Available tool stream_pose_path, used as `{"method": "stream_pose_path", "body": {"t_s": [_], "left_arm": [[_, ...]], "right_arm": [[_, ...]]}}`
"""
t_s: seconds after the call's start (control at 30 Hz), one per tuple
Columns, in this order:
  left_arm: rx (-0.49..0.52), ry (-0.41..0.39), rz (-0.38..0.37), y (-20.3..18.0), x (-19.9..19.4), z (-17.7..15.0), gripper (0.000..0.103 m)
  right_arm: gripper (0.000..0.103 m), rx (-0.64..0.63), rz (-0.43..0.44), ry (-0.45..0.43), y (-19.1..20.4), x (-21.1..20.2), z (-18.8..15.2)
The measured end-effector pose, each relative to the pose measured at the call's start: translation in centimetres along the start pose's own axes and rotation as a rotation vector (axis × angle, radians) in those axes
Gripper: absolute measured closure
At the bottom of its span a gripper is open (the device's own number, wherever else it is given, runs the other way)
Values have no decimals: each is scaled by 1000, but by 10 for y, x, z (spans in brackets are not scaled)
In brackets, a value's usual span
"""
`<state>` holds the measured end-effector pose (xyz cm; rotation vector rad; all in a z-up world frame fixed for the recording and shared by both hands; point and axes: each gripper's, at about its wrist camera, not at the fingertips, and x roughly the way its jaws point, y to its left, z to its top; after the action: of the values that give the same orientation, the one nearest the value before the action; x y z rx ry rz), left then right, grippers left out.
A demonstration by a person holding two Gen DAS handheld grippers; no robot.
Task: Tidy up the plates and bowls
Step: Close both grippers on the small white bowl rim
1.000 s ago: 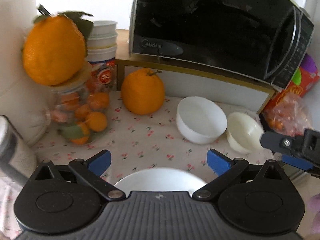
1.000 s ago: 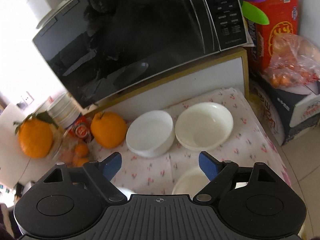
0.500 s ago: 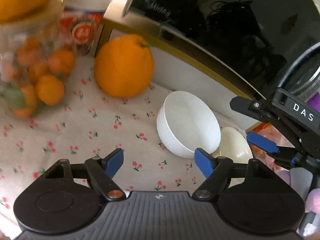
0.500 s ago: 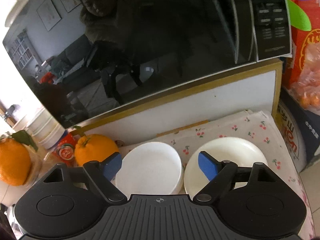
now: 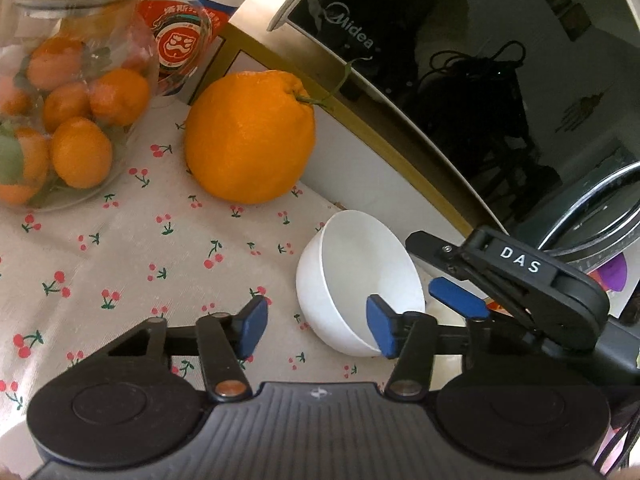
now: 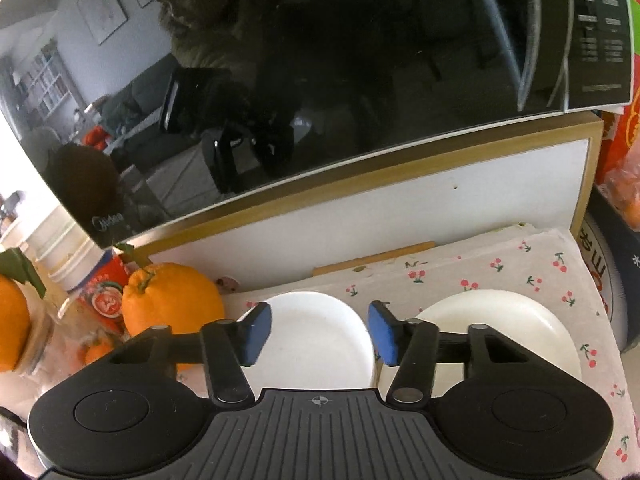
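2 bowls stand on the cherry-print cloth bench [image 6: 532, 268]: 1 deep white ceramic bowl [image 6: 316, 340] and 1 shallow cream ceramic bowl [image 6: 500, 320], side by side. Right gripper [image 6: 318, 334]: jaws closing, roughly half open, the white bowl's near rim between them, pads not seen pressing. Left gripper [image 5: 316, 326]: jaws closing, its right pad inside the white bowl, its left pad clear. 1 large orange [image 5: 248, 136] lies beyond the jaws.

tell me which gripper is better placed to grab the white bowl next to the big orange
Left, probably. The left gripper already has the near wall of the white bowl between its closing jaws, one pad inside the bowl. The right gripper is also closing, over the same bowl's rim, but the left wrist view shows it beyond the far side.
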<state>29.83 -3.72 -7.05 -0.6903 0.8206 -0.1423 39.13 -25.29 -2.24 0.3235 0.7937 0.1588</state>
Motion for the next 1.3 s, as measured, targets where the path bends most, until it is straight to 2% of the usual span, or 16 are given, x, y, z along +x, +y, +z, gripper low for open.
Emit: {"method": "stream_pose_path", "body": {"t_s": [0.07,0.2,0.33,0.47,0.73,0.8,0.83,0.93,1.0,1.03,1.07,1.3], "left_arm": [[-17,9,-8,3,4,0,61],[-22,24,-19,4,9,-2,70],[-14,31,-37,5,9,-2,76],[-10,41,-62,6,7,-2,84],[-21,46,-76,11,10,-1,86],[-33,47,-78,14,11,-2,86],[-39,46,-79,15,11,-2,86],[-43,30,-78,17,10,-3,85],[-46,19,-76,16,9,-3,78],[-50,12,-77,16,8,-4,77],[-54,5,-79,16,7,-5,75],[-49,-20,-57,13,6,-7,68]], "right_arm": [[64,-10,-7,8,3,4,-1],[71,-36,-24,27,9,11,-4],[82,-65,-43,48,15,16,-8],[90,-83,-22,73,18,17,-13],[92,-108,-2,89,26,22,-18],[91,-100,6,79,25,20,-16],[85,-90,11,73,23,18,-14],[79,-45,22,46,16,12,-7],[66,-21,27,30,10,8,-4],[53,-15,19,15,7,6,-3],[49,-10,16,-2,5,4,-2],[49,-15,-34,-54,1,7,-1]]}}
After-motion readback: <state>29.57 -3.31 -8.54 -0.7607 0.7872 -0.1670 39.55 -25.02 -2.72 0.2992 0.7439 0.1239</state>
